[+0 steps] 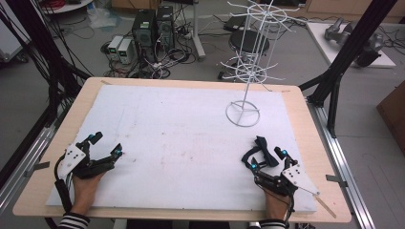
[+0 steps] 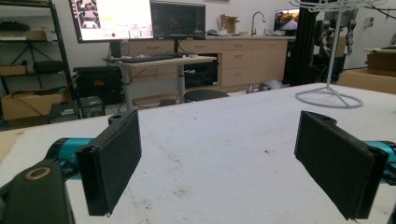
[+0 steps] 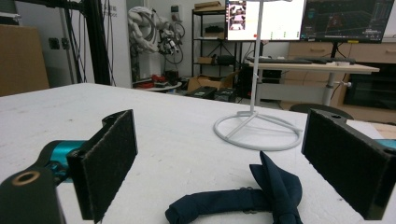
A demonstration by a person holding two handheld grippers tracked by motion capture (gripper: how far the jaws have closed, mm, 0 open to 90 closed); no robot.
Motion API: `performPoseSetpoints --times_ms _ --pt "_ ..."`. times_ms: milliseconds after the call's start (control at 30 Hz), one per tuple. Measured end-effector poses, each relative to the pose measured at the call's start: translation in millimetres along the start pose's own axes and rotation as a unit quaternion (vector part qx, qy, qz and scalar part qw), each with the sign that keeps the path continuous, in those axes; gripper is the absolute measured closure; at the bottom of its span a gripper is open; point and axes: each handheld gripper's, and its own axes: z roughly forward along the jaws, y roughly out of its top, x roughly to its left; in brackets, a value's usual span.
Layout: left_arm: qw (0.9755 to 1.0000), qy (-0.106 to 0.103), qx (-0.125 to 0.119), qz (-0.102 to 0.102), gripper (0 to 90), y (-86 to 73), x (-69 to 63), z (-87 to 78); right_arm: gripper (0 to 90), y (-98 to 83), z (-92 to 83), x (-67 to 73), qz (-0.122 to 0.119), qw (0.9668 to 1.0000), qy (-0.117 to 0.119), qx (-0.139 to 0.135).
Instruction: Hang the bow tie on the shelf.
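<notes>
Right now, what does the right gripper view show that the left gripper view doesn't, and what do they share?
Right gripper view: a dark blue bow tie lies on the white mat between the open jaws of the right gripper, apart from both pads.

Left gripper view: the left gripper has open jaws with bare mat between them.

Both: the white wire stand on the white mat, farther off, with monitors behind.

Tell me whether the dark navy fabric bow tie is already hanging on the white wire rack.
No, the dark navy fabric bow tie lies flat on the white table cover, short of the white wire rack.
</notes>
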Motion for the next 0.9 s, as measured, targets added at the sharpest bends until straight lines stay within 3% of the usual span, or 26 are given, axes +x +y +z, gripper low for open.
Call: performPoseSetpoints --times_ms 900 --pt "1.0 0.005 -0.002 0.002 15.1 -0.1 -0.9 -0.2 9.5 0.8 1.4 -1.0 0.006 1.0 -0.003 0.006"
